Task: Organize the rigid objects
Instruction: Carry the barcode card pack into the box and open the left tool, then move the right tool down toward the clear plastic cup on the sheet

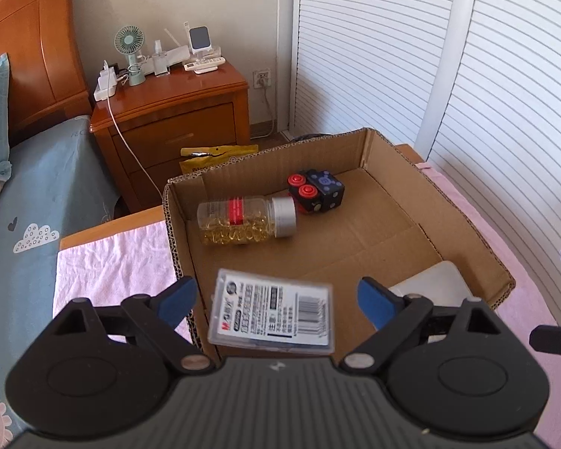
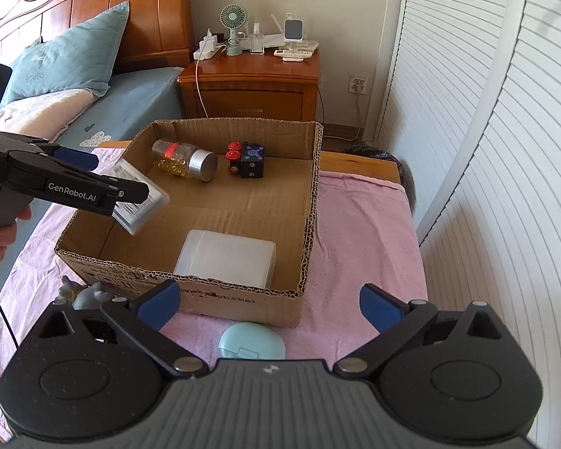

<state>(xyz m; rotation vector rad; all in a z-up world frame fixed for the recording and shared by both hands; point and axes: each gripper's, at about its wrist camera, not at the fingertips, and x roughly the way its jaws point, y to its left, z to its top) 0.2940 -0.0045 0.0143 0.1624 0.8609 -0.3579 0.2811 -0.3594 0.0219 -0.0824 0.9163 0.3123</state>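
Observation:
A cardboard box (image 1: 467,224) (image 2: 310,202) stands on a pink cloth. In it lie a bottle of yellow capsules (image 1: 243,220) (image 2: 183,159), a black and red toy block (image 1: 316,192) (image 2: 247,159) and a white plastic box (image 1: 434,284) (image 2: 228,262). My left gripper (image 1: 276,288) (image 2: 112,174) is over the carton's near left corner. A clear labelled case (image 1: 273,312) (image 2: 140,198) sits blurred between its fingers with a gap on each side. My right gripper (image 2: 269,292) is open and empty, above a teal round case (image 2: 252,342) in front of the carton.
The pink cloth (image 2: 355,243) covers a small wooden table beside a bed (image 1: 26,202). A grey figurine (image 2: 89,292) lies by the carton's front left corner. A nightstand (image 2: 250,75) with a fan and chargers stands behind. White slatted doors (image 2: 486,149) close the right side.

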